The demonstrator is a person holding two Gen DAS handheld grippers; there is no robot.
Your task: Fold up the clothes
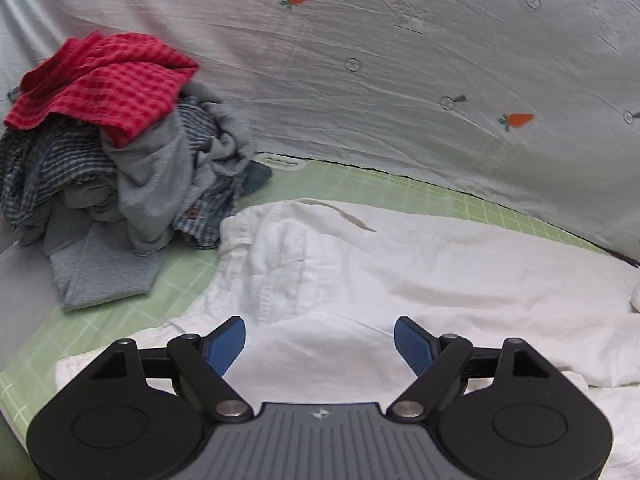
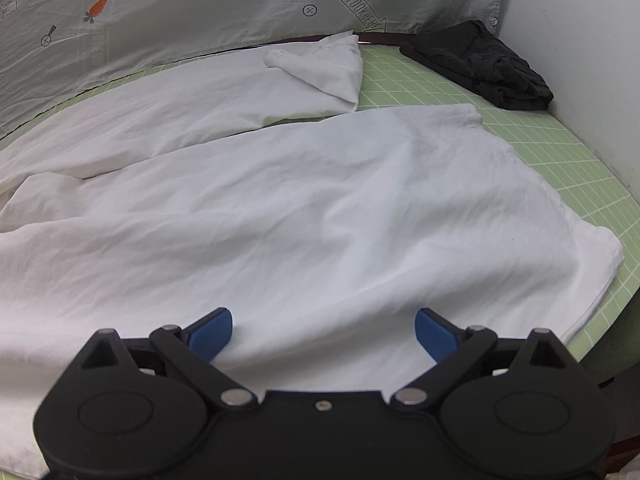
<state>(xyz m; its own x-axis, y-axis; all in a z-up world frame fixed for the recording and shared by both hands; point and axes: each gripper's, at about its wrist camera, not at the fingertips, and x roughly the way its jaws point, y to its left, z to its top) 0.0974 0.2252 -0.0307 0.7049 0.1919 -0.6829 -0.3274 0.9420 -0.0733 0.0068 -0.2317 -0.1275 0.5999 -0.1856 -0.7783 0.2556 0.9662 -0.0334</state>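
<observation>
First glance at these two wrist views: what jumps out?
The white garment spread across the green grid mat fills both views, with both sets of tongs, left and right, open above it. In the left view, a red checked cloth tops a heap of unfolded clothes at the far left. A folded dark garment sits in the far right corner.

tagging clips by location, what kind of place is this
Probably a makeshift home laundry-folding station, not a shop: a green gridded mat as work surface, a carrot-print sheet hung as backdrop, white trousers spread out, a pile of unfolded clothes, and a folded dark garment.
</observation>
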